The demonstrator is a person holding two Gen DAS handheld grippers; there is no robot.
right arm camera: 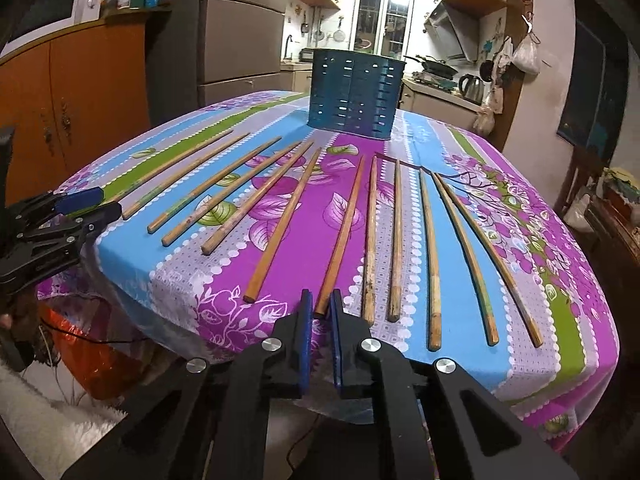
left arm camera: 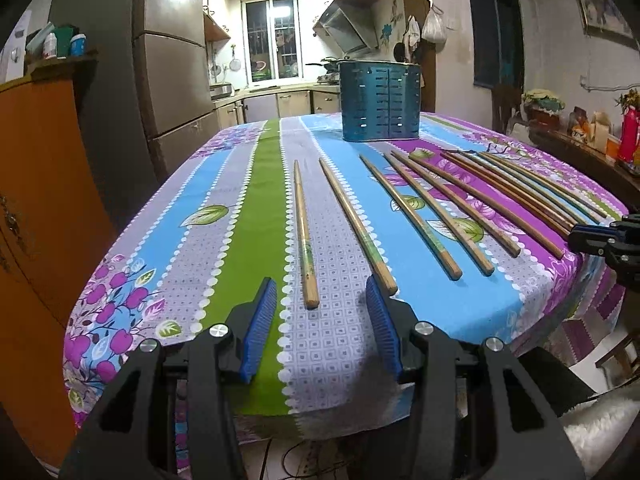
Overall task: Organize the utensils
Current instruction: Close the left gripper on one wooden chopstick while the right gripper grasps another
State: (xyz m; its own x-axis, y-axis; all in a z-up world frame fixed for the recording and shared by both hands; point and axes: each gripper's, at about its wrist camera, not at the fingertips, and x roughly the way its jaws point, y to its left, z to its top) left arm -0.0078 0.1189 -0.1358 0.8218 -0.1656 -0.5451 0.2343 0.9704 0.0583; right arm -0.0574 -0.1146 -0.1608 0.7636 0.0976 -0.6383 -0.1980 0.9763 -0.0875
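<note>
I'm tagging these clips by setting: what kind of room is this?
Most likely a home kitchen with a dining table. A range hood hangs over a stove, a tall fridge stands at the left, and chopsticks lie on a floral tablecloth before a utensil holder.

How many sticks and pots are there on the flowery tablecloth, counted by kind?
Long wooden chopsticks: 12
Blue slotted metal holder: 1
Total: 13
</note>
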